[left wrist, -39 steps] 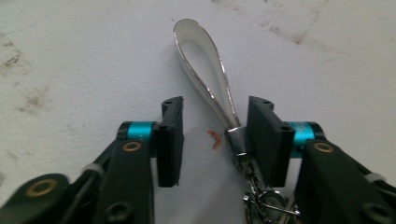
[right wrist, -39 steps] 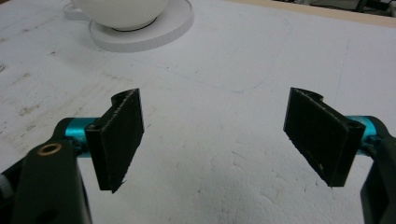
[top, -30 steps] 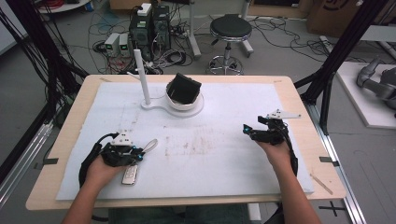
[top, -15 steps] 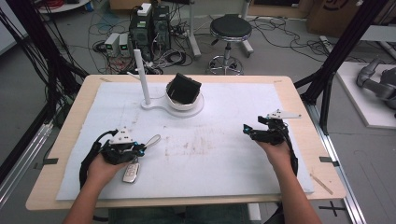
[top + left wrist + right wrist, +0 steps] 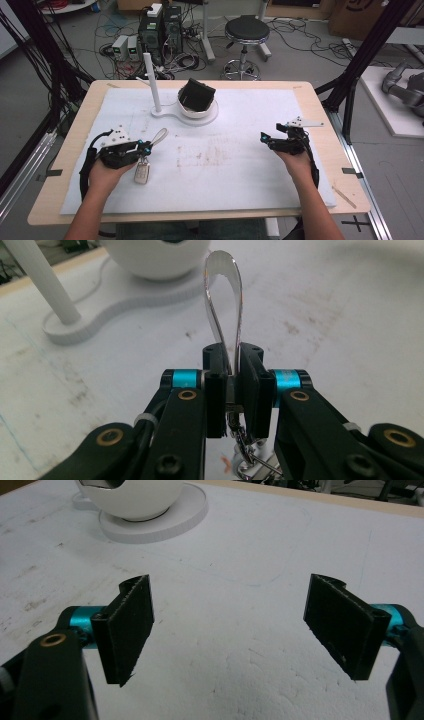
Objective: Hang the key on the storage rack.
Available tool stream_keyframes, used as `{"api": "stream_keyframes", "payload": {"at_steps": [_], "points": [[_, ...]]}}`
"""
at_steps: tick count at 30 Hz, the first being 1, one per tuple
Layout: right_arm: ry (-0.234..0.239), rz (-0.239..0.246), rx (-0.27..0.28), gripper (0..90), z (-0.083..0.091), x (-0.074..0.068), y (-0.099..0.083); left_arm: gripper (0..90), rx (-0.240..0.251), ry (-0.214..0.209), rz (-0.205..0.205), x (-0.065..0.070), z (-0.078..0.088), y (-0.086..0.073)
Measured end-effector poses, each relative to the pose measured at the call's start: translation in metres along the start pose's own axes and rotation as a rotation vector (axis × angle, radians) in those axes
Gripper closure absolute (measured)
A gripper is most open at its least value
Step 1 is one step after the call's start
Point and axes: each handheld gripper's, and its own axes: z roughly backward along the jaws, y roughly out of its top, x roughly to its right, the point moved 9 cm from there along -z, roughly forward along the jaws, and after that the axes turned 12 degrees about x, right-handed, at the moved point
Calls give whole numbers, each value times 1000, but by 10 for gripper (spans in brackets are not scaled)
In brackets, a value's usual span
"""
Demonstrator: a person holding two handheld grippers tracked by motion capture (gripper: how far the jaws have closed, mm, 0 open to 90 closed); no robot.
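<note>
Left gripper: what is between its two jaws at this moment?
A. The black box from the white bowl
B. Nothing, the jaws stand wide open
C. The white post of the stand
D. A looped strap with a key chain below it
D: in the left gripper view the left gripper has its jaws shut on the looped strap, with the chain hanging below; the white post stands apart.
</note>
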Motion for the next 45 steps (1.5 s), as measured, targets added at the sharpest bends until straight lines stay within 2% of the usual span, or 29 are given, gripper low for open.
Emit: {"api": "stream_keyframes", "payload": {"at_steps": [7, 14, 20, 26, 32, 39, 45], "points": [[5, -6, 3, 204, 1, -1, 1, 812, 71, 27, 16, -14, -1, 25], [3, 5, 7, 204, 0, -1, 1, 812, 101, 68, 12, -26, -6, 46], [3, 8, 14, 204, -1, -2, 2, 812, 117, 110, -3, -37, -8, 66], [3, 8, 44, 204, 3, -2, 7, 812, 121, 137, 10, -49, -12, 79], [5, -2, 41, 204, 4, -3, 7, 812, 138, 173, 11, -58, -17, 94], [12, -10, 30, 204, 2, -3, 5, 812, 143, 196, -13, -68, -14, 115], [12, -12, 30, 204, 2, -3, 5, 812, 149, 240, -17, -80, -9, 128]]}}
